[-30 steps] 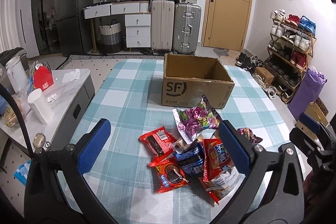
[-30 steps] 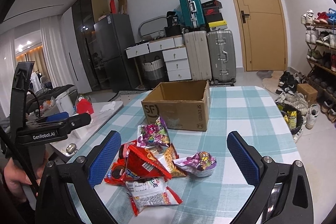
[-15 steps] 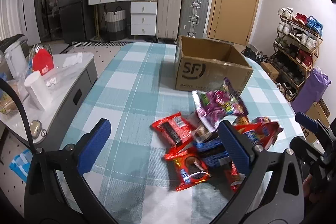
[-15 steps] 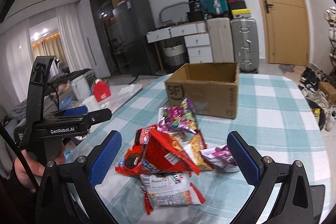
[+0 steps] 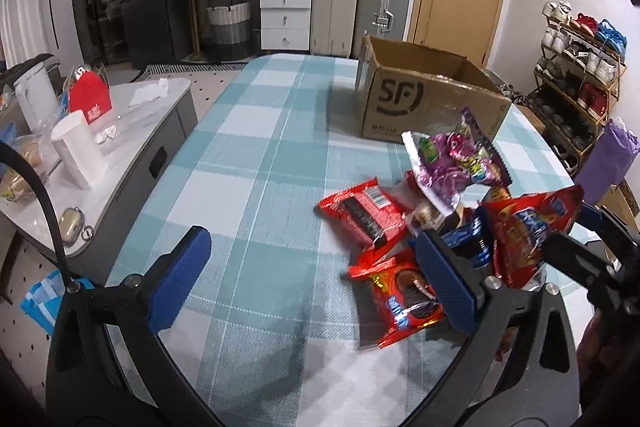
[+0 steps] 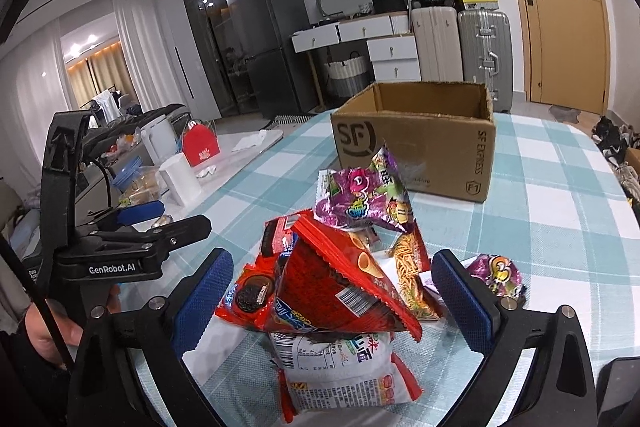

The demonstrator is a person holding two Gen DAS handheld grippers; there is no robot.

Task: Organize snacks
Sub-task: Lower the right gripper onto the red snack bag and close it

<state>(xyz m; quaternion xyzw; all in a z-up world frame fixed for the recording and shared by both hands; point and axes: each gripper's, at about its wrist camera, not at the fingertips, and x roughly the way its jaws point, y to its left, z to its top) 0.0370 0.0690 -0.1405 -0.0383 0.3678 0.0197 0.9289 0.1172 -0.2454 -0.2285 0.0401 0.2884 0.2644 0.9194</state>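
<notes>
A loose heap of crinkly foil snack packets (image 6: 344,267) lies on the teal-and-white checked tabletop (image 5: 256,163), just in front of the brown corrugated cardboard box (image 6: 416,143), which stands open-topped and, as far as its inside shows, has nothing in it; that looks like the place the packets are meant to go. The right gripper (image 6: 334,301) straddles the big red triangular crisp bag (image 6: 344,291) propped on top of the heap, its jaws spread but just closing a little, the pads not yet pressing. The left gripper (image 5: 312,281) hangs beside the heap with jaws spread wide over bare cloth, a red chocolate-biscuit packet (image 5: 404,291) near its right pad.
</notes>
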